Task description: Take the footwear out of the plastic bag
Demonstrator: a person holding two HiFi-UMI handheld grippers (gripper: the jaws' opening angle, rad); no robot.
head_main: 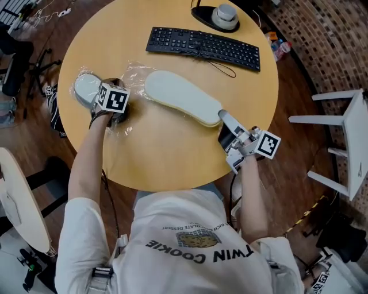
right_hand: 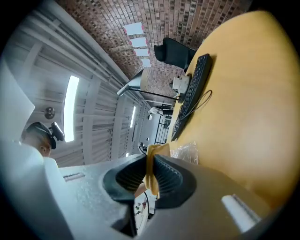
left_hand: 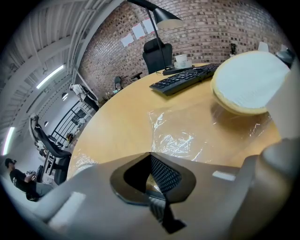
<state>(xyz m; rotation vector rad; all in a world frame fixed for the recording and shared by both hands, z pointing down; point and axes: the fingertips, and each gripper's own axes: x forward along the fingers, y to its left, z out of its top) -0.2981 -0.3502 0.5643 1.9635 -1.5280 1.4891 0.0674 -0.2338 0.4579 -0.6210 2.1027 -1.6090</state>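
Note:
A white slipper (head_main: 181, 96) lies sole up in the middle of the round wooden table (head_main: 167, 155), outside the clear plastic bag (head_main: 131, 73). My right gripper (head_main: 223, 118) is shut on the slipper's near end; in the right gripper view a thin cream edge (right_hand: 151, 164) sits pinched between the ribbed pads. A second pale slipper (head_main: 86, 87) rests at the table's left, wrapped in the bag. My left gripper (head_main: 115, 112) points down beside it, jaws closed on the crumpled film. In the left gripper view the plastic bag (left_hand: 183, 136) spreads ahead, with the freed slipper (left_hand: 251, 79) beyond it.
A black keyboard (head_main: 202, 47) with a looped cable lies at the table's far side, next to a lamp base (head_main: 224, 16). A white chair (head_main: 345, 138) stands on the floor to the right. The table's near edge is just in front of the person's body.

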